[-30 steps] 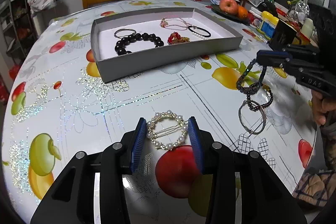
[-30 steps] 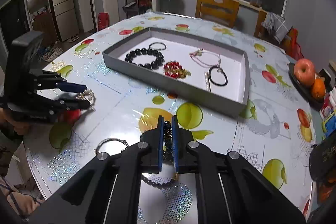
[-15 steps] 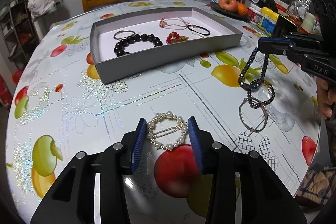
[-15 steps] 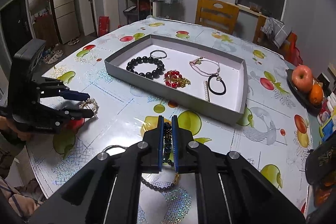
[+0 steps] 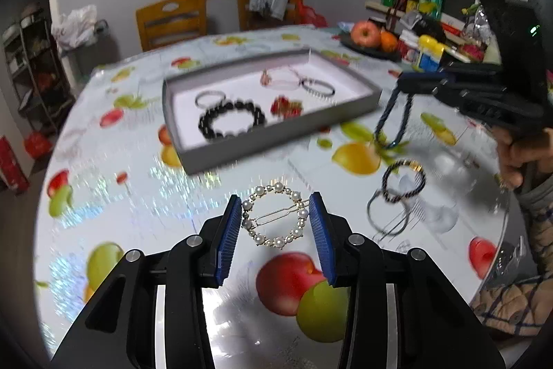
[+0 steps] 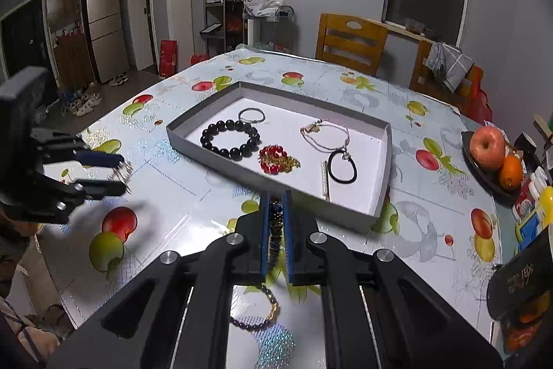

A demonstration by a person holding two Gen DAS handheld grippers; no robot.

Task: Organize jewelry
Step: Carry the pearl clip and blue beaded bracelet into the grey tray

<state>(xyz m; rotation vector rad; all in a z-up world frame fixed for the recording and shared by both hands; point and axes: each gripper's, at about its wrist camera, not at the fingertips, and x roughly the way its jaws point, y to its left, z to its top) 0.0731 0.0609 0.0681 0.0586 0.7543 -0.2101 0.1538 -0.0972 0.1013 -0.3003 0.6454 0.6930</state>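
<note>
Dangling from the clamped right hand-held gripper (image 6: 275, 213), the bead chain (image 5: 394, 123) risks snagging short of the tray (image 5: 276, 134); left hand-held gripper (image 5: 275, 220) is pinching the pearl clip (image 5: 274, 218).

Bare tabletop (image 6: 193, 192) lies open at the frame's left; the tray's near wall (image 6: 276, 182) bars the centre.

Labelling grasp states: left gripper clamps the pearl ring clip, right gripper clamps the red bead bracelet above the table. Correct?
Not quite. The right gripper clamps a dark bead chain, not the red bead bracelet, which lies in the grey tray; the right wrist view shows it. The left gripper does clamp the pearl ring clip.
</note>
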